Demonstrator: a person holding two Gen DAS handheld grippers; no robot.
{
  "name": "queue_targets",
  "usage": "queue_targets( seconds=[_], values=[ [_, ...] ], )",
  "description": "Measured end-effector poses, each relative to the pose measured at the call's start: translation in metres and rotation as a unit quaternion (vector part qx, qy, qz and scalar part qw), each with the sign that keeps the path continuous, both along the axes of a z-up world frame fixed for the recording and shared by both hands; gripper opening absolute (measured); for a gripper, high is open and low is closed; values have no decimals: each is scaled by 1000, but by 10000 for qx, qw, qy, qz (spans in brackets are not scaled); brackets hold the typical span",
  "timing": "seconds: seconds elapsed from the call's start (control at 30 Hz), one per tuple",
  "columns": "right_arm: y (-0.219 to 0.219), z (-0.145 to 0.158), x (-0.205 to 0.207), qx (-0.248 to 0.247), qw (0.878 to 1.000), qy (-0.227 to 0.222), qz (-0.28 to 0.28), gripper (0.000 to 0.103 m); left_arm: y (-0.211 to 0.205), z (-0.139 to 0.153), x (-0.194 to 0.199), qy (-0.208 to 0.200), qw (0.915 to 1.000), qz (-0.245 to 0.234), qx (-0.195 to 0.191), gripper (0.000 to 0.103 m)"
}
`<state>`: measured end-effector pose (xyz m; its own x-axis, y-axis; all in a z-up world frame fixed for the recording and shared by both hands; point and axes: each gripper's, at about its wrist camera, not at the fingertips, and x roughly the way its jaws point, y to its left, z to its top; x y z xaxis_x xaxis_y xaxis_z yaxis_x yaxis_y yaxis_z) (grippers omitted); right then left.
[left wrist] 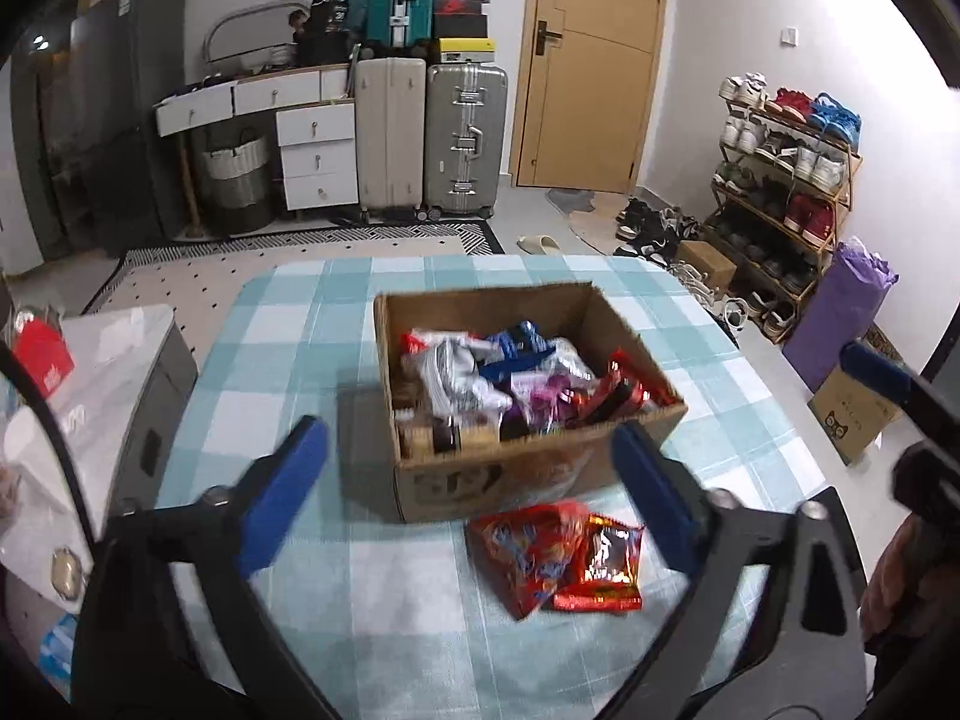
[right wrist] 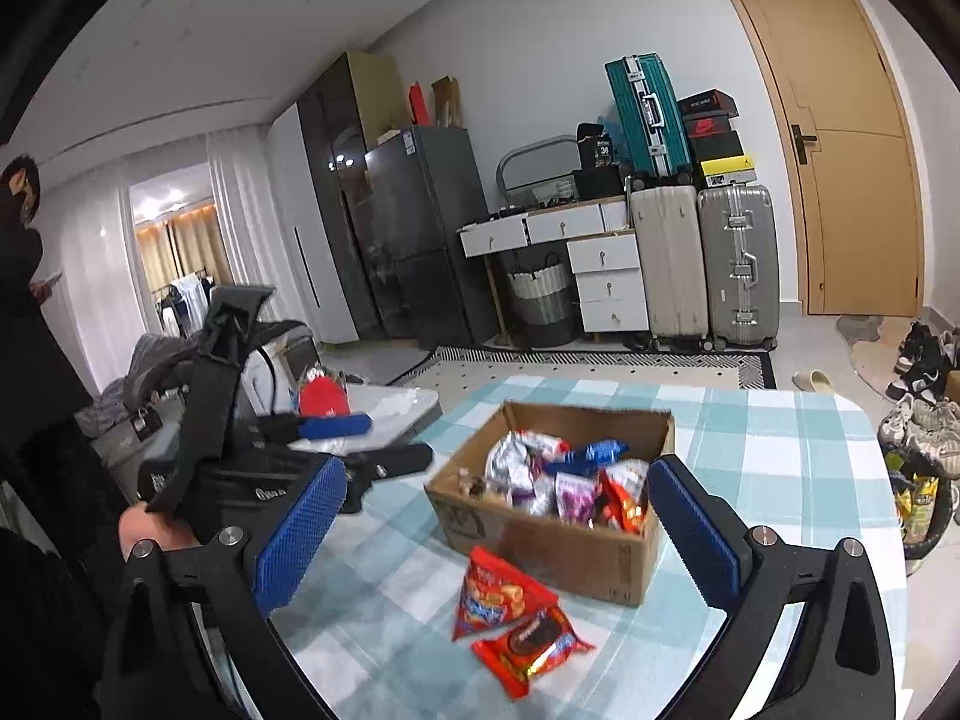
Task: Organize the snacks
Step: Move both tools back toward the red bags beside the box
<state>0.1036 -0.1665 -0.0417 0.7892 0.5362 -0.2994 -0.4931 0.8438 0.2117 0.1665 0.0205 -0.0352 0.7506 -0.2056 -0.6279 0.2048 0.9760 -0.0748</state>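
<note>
Lying beside cardboard box [left wrist: 516, 480]: two red snack packets [left wrist: 558, 552].

Cardboard box [left wrist: 528, 483] sits open on the checked cloth, flaps up, stuffed w/ mixed snack packets [left wrist: 510, 378] – silver, blue, purple, red, all jumbled. Two red packets lie flat on the cloth just in front of the box, touching each other: a bigger chip bag [right wrist: 495, 591] and a smaller cookie pack [right wrist: 531, 645] – the bag's nearly against the box.
</note>
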Motion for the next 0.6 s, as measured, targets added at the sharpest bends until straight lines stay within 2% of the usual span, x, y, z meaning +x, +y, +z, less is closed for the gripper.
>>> queue_targets(
  seconds=[0.1, 0.37, 0.5, 0.6],
  values=[
    [1, -19, 0, -21, 9999, 151, -29, 102, 5, -18, -10, 29, 10000, 49, -41, 102],
    [7, -83, 10, -89, 9948, 1009, -139, 102, 18, -70, -21, 295, 9994, 184, -34, 102],
    [7, -118, 20, -98, 9873, 1547, -356, 102, 27, -104, -18, 603, 9977, 310, 9, 102],
    [8, -140, 30, -203, 9794, 1923, -575, 102, 41, -126, -13, 898, 9949, 437, -104, 102]
  ],
)
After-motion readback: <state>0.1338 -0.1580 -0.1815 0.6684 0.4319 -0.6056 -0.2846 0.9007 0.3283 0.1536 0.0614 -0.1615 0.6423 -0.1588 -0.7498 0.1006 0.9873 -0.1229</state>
